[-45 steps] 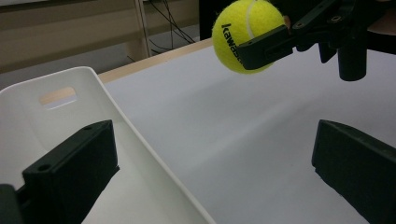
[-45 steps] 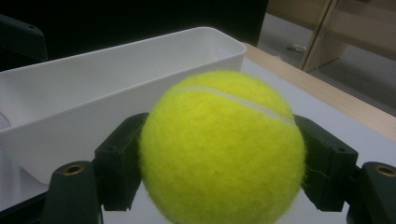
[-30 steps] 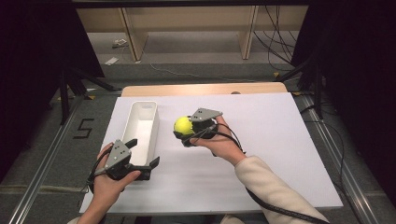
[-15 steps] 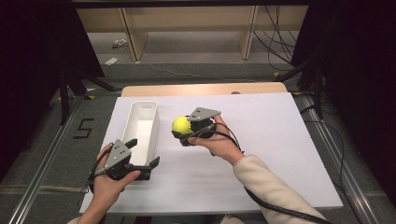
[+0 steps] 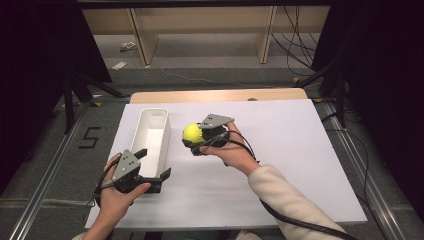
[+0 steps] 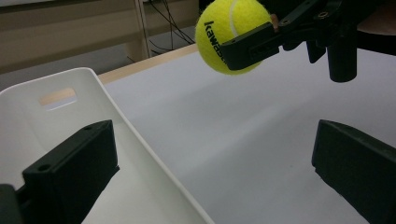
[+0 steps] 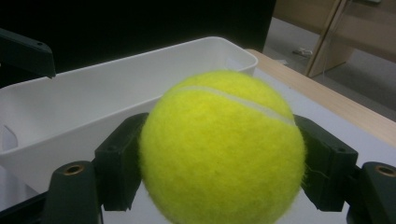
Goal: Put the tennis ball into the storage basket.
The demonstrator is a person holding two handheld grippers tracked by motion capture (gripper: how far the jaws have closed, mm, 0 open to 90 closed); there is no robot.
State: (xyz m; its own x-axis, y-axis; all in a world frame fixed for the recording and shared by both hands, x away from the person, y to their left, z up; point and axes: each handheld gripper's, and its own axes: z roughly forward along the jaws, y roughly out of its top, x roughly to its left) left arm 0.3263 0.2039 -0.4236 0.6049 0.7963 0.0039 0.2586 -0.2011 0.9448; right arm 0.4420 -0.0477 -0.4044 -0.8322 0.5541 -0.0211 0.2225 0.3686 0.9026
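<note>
A yellow tennis ball (image 5: 192, 132) hangs just above the white table top, with my right gripper (image 5: 196, 138) shut on it. In the right gripper view both black pads (image 7: 116, 163) press the sides of the ball (image 7: 219, 140). A long white bin (image 5: 152, 131) lies to the ball's left, empty as far as I can see. My left gripper (image 5: 153, 163) stands open at the bin's near end. One of its jaws is inside the bin (image 6: 56, 121) and the other is over the table, so the bin's right wall runs between them. The ball (image 6: 229, 32) shows in the left gripper view too.
A white sheet (image 5: 290, 150) covers the table, and a wooden edge (image 5: 215, 95) shows at the far side. Wide bare room lies right of the ball. Dark stands and cables flank the table on the floor, and a "5" mark (image 5: 90, 137) is at the left.
</note>
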